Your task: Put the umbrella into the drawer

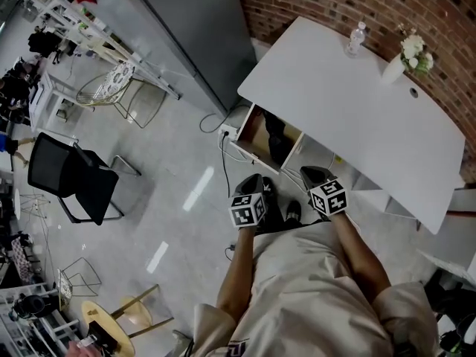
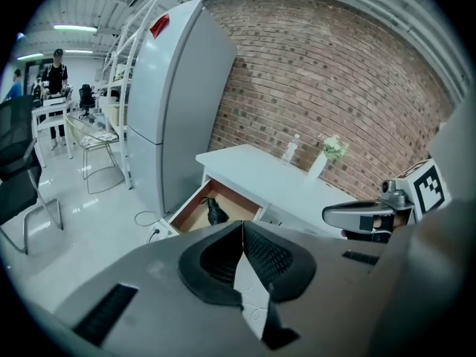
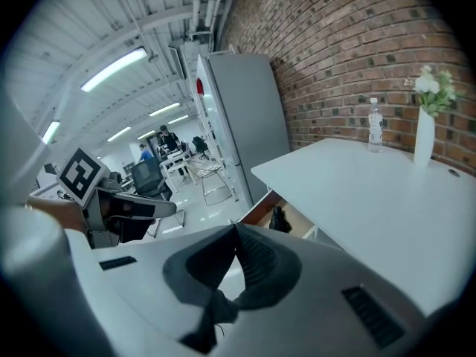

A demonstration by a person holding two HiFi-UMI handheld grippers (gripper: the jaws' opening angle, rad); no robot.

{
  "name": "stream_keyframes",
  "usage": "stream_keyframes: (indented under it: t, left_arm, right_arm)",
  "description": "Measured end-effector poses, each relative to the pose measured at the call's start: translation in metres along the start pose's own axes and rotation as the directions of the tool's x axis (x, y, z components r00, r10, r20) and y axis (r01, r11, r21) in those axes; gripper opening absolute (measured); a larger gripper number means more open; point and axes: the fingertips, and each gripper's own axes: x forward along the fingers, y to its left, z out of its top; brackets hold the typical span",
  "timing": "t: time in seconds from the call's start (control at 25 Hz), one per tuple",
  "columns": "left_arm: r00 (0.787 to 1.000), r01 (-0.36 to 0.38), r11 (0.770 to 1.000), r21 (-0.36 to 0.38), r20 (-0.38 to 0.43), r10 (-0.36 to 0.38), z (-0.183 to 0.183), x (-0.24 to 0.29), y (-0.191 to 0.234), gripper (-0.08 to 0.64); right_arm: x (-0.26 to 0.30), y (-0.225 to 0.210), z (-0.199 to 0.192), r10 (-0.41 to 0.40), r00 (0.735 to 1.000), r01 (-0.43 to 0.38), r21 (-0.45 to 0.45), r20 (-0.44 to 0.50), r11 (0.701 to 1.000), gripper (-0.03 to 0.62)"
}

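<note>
The wooden drawer point(image 1: 256, 127) under the white desk point(image 1: 349, 103) stands pulled out. A black folded umbrella point(image 1: 277, 141) lies inside it, also seen as the umbrella point(image 2: 216, 212) in the left gripper view and the umbrella point(image 3: 280, 219) in the right gripper view. My left gripper point(image 1: 251, 181) hangs in front of the drawer, short of it, with its jaws shut and nothing between them point(image 2: 242, 225). Beside it, my right gripper point(image 1: 313, 174) is held at the same height, its pads meeting at the tip point(image 3: 236, 227), empty too.
On the desk's far side stand a water bottle point(image 1: 356, 39) and a white vase of flowers point(image 1: 401, 59) against the brick wall. A grey fridge point(image 2: 175, 103) stands left of the desk. A cable point(image 1: 223, 158) runs over the floor; a black chair point(image 1: 71, 177) stands further left.
</note>
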Motion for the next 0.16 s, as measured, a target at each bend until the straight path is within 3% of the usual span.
stream_keyframes:
  t: [0.16]
  left_arm:
    - [1.0,-0.03,0.999,-0.021,0.009,0.03,-0.0014,0.0007,0.0055,0.011]
  right_arm:
    - [-0.0007,-0.0001,-0.0023,0.023,1.0,-0.023,-0.015,0.01,1.0,0.069]
